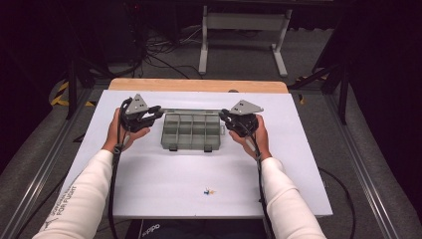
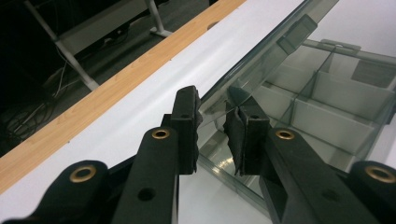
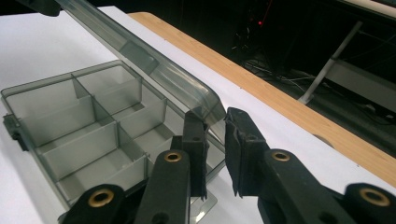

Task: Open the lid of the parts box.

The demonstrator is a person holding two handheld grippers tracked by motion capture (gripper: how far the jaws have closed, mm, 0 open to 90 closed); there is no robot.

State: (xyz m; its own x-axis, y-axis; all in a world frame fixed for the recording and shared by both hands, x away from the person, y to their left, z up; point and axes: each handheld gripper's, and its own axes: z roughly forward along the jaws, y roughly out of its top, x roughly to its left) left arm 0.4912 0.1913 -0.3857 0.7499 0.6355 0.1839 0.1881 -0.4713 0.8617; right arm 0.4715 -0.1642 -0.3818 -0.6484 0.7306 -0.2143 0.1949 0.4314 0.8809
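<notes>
A clear compartment box (image 1: 191,131) sits mid-table on the white mat (image 1: 149,174), its long axis running left to right between the two hands, its latch tabs facing the person. The left gripper (image 1: 158,110) and right gripper (image 1: 224,116) flank its two far corners, each about equally near, and between them the smoky lid (image 1: 191,110) stands raised off the tray, hinged along the far edge.

In the left gripper view the jaws are pinched close with the lid's corner (image 2: 215,100) between them; the pads (image 2: 186,116) look pressed on the plastic, though the clear edge makes contact hard to confirm. In the right gripper view the other lid corner (image 3: 205,100) lies against the left pad (image 3: 195,135), while a visible gap remains to the right pad, so that grip reads as loose at best.

The coming move turns on the hinge line: the lid swings about the far long edge, so both hands must travel together, up and away from the person, to keep it from twisting. Behind the box the mat runs on to a wooden strip (image 1: 199,85) at the table's far edge, room enough for the lid to fold flat. The near half of the mat is free apart from a few small coloured bits (image 1: 209,191) well clear of the box.
</notes>
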